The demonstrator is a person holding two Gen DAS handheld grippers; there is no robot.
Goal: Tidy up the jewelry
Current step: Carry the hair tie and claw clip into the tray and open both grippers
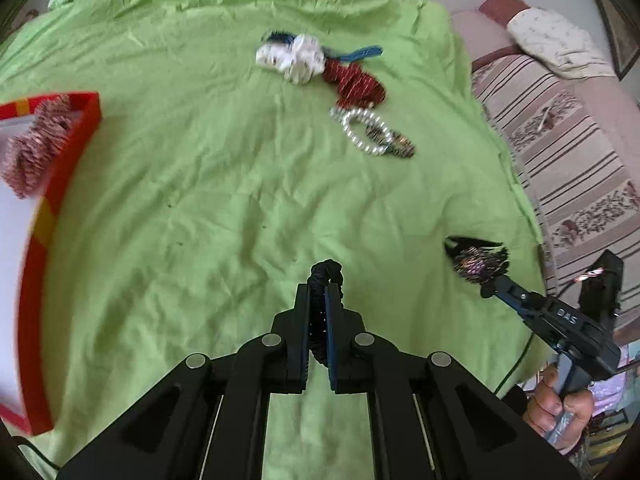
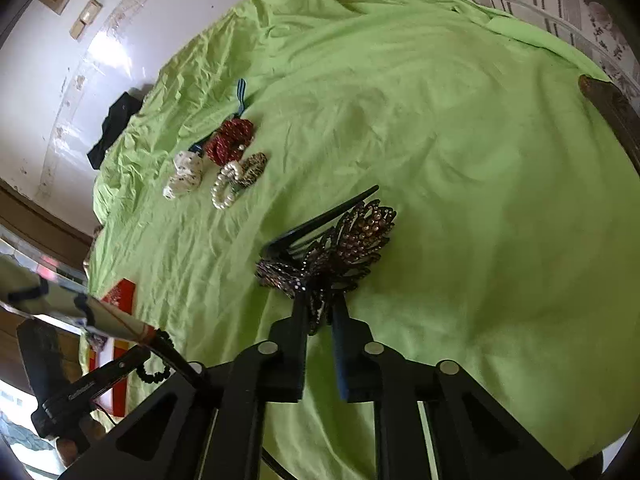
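My left gripper is shut on a black hair tie and holds it above the green sheet. My right gripper is shut on a dark jewelled hair clip, which also shows in the left wrist view. On the sheet lie a pearl bracelet, a red scrunchie, a white scrunchie, a blue ribbon and a leopard-print band. A red box at the left holds a pink patterned scrunchie.
A striped floral mattress lies to the right of the sheet, with a white pillow on it. A dark cloth hangs off the sheet's far edge by the white wall. A wooden post stands at the right.
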